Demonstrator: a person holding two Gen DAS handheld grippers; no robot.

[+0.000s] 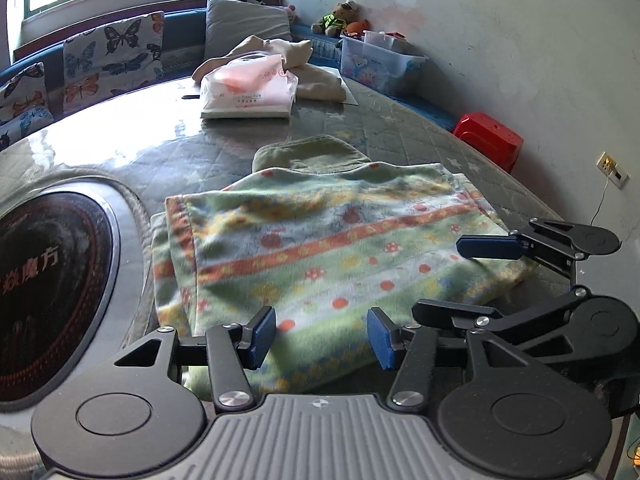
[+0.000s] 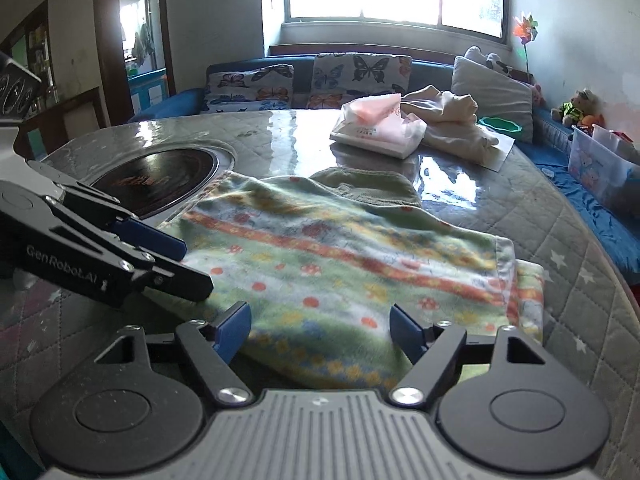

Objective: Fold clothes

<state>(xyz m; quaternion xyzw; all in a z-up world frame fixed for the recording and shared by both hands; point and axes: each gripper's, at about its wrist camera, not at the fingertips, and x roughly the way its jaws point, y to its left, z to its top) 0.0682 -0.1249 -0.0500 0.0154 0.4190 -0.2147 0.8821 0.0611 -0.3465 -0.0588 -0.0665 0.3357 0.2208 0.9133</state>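
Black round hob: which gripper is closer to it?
Left. The left gripper is over the cloth beside the hob; the right gripper is beyond it, farther off.

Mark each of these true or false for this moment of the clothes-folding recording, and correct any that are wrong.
1. The patterned garment lies on the table. True.
2. The left tongs are clamped shut with no gap. False: their blue pads stand apart over the garment's near edge, pinching no fabric.
3. A cream garment lies bunched at the far side of the table. True.
4. The white-and-pink packet sits on top of the patterned garment. False: it rests on the table farther back, beside the cream garment.
5. The right tongs hold a red stool. False: they are open above the patterned garment; the red stool stands by the wall.
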